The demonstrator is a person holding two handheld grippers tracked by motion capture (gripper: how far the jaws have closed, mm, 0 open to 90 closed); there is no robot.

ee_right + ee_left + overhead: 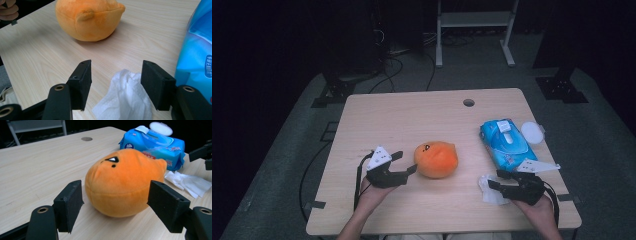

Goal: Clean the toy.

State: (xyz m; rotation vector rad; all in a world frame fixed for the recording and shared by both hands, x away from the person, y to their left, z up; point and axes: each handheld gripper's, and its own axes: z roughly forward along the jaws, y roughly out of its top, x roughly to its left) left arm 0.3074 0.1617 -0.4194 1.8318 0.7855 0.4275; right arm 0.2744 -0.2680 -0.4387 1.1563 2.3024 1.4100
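On the pale wooden table (377, 112), dead centre: orange plush toy (436, 159), sitting on its flat base, black eye marking turned up and toward the far left corner. Just left of it, left gripper (406, 163), jaws spread wide and aimed at the toy from the side. Seen along the left gripper's own jaws: plush (125, 182) framed between the two black pads (71, 202), pads short of its sides, nothing pinched. No grip there, released.

Over at the right front: right gripper (493, 179) lying low, pointing left, jaws likewise parted. Between them and slightly ahead, crumpled white tissue (125, 100), flat on the wood, edge brushing close to one pad, no squeeze visible. Released too, holding nothing.

Just behind that hand: blue pack of wet wipes (504, 142), lid (532, 132) flipped open toward the right edge. Tissue (490, 189) lies just in front of the pack, well apart from the toy. Round cable hole (468, 102) near the far edge. Beyond the table, grey floor (602, 145) and white frame legs (474, 30) in the dark.
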